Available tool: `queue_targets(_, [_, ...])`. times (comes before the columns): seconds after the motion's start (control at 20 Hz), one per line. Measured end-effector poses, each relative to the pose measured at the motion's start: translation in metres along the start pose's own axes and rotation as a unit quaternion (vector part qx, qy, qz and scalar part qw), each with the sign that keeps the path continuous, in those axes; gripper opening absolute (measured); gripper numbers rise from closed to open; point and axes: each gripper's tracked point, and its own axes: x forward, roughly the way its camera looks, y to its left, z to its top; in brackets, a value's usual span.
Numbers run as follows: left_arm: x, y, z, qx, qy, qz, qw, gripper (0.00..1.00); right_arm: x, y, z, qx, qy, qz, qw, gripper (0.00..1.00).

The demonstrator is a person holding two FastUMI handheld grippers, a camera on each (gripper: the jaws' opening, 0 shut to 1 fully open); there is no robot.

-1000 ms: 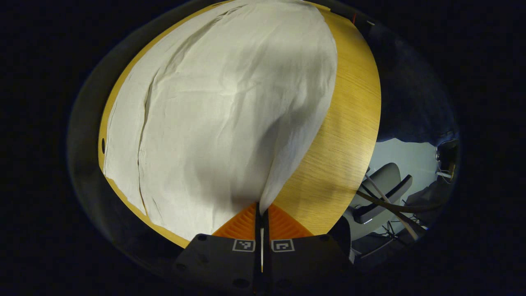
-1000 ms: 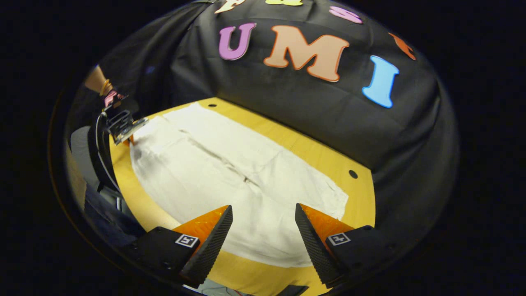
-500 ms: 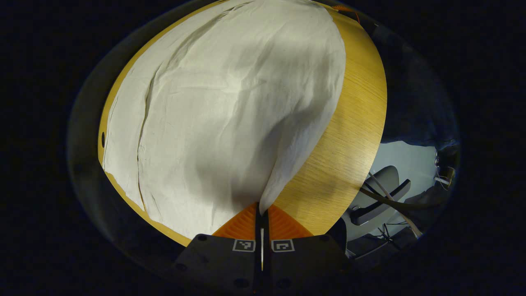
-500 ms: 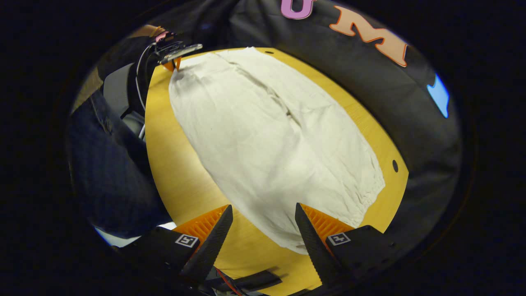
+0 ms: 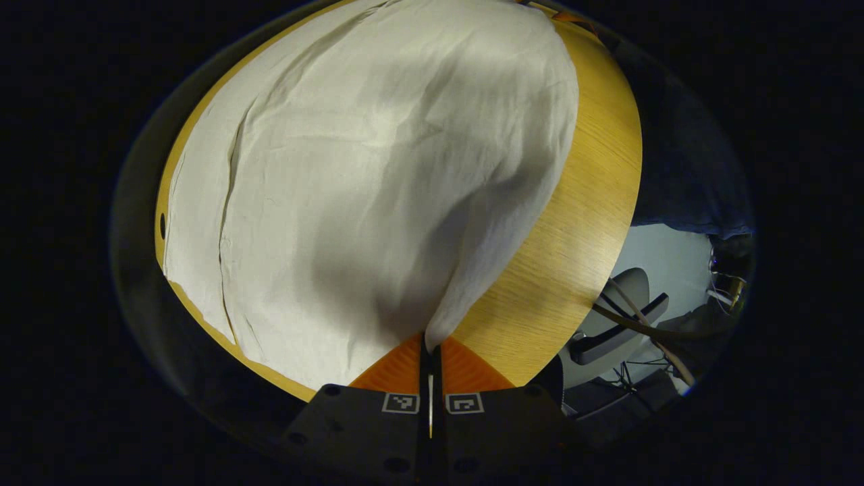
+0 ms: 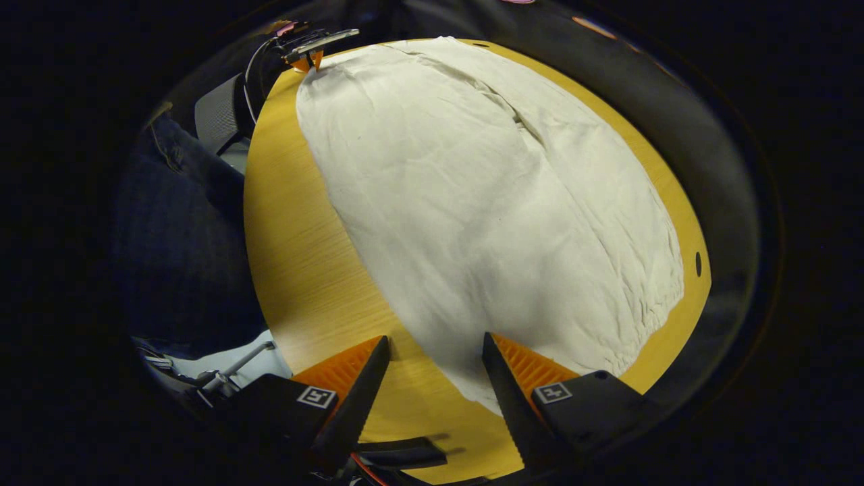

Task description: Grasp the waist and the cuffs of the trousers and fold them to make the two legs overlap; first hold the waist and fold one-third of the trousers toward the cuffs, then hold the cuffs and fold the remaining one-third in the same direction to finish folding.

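Lying flat along the table (image 6: 297,270), trousers (image 6: 486,202) running lengthwise away from the right gripper (image 6: 432,378) toward the left gripper (image 6: 307,57) at the far end; pinching the near corner of the cloth (image 5: 432,331) with left gripper (image 5: 430,351) fingers pressed together, fabric lifting slightly into the pinch; hovering with right fingers (image 6: 503,378) spread, straddling the near corner of the trousers without touching yet; probably needing to drop and close on that corner just ahead between the fingers, then carrying both corners across the short axis so the two legs overlap
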Motion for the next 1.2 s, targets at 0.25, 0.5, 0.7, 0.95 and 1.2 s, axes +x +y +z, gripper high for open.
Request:
queue_targets(0.25, [-0.001,-0.001,-0.001,0.007,0.016,-0.006,1.0,0.0,0.001,-0.008,0.0,0.004,-0.004,0.001,1.0,0.8])
queue_targets(0.5, [-0.003,-0.001,-0.001,-0.008,0.02,-0.008,1.0,0.0,0.004,-0.024,0.003,0.034,-0.01,-0.016,0.999,0.44])
queue_targets(0.7, [-0.002,-0.001,-0.001,-0.02,0.018,-0.021,0.999,0.0,0.003,-0.028,0.003,0.031,0.0,-0.032,0.999,0.14])
queue_targets(0.95, [-0.004,-0.003,0.0,-0.031,0.003,-0.045,0.999,0.0,0.003,-0.029,0.003,0.051,0.03,-0.037,0.998,0.05])
queue_targets(1.2, [-0.015,0.019,0.0,-0.028,-0.005,-0.037,0.999,0.0,-0.01,-0.041,0.014,0.093,0.03,-0.075,0.992,0.03])
